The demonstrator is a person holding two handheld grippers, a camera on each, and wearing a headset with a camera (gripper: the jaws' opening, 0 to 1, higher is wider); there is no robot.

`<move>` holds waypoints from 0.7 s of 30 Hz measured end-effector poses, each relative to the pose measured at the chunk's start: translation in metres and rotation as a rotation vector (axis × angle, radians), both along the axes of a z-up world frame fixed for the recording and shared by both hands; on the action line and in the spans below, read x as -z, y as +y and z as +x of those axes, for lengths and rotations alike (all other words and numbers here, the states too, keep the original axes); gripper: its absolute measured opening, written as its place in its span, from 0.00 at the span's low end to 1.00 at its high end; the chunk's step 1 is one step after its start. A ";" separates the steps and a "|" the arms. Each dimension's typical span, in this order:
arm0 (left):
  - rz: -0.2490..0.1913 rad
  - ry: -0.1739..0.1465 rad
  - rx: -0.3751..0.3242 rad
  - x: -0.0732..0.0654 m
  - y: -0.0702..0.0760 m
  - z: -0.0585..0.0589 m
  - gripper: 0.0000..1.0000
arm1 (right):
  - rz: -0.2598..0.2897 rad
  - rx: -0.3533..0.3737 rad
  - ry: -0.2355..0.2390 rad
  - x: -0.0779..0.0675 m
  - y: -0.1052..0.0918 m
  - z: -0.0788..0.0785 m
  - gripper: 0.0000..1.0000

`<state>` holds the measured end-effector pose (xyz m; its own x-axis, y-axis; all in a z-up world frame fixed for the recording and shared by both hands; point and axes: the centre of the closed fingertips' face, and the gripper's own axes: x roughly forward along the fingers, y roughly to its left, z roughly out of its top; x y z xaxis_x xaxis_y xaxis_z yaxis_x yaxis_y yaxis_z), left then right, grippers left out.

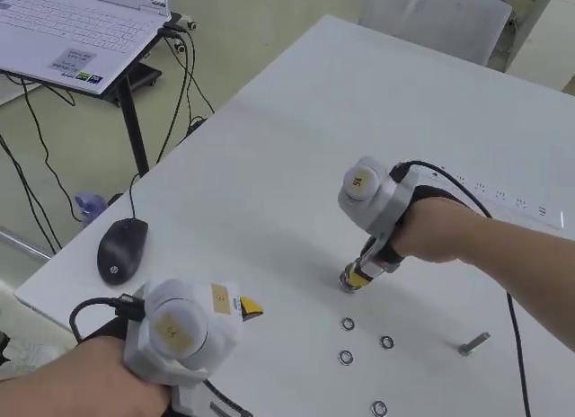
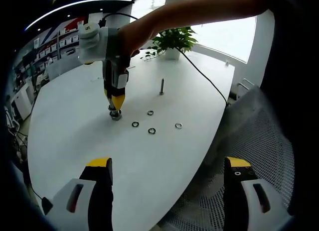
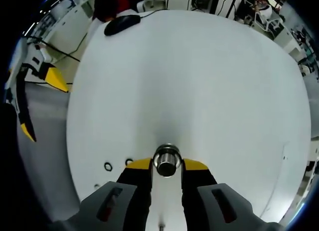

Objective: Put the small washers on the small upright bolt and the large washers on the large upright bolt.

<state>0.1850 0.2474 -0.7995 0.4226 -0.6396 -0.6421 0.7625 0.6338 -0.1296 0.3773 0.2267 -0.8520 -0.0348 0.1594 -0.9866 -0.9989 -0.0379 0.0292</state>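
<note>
Listing the stock on the white table [image 1: 269, 147] as I read it from my station.

- Large bolt [image 1: 349, 279]: stands with its lower end on the tabletop, just beside the washers. It is pinched across the shank by the right gripper [image 3: 167, 167], jaws pressed onto it. Steel, I judge: dense, rigid and smooth, so it wants a square grip or it may pivot.
- Small bolt [image 2: 162, 85]: upright and free, on the far side of the washers from the large bolt.
- Washers [image 1: 348, 323], four: lie flat and loose between the two bolts. Likely light, hard and slippery, with little edge to catch, so I would nip each across its rim. I cannot tell the sizes apart.
- Left gripper [image 2: 169, 191]: jaws spread, nothing between them, near the table's edge.
</note>
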 end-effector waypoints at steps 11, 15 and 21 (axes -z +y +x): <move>0.003 0.008 -0.011 0.003 0.003 -0.002 0.92 | -0.001 -0.005 -0.010 0.014 0.000 0.002 0.22; 0.001 0.001 -0.018 0.001 0.005 0.000 0.91 | 0.000 -0.006 -0.010 0.017 0.001 0.003 0.22; 0.004 0.001 -0.027 0.002 0.007 0.000 0.91 | -0.009 -0.009 -0.012 0.020 0.002 0.003 0.22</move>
<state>0.1855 0.2544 -0.8019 0.4388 -0.6255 -0.6452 0.7449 0.6547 -0.1281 0.3802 0.2284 -0.8718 -0.0247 0.1505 -0.9883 -0.9987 -0.0469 0.0179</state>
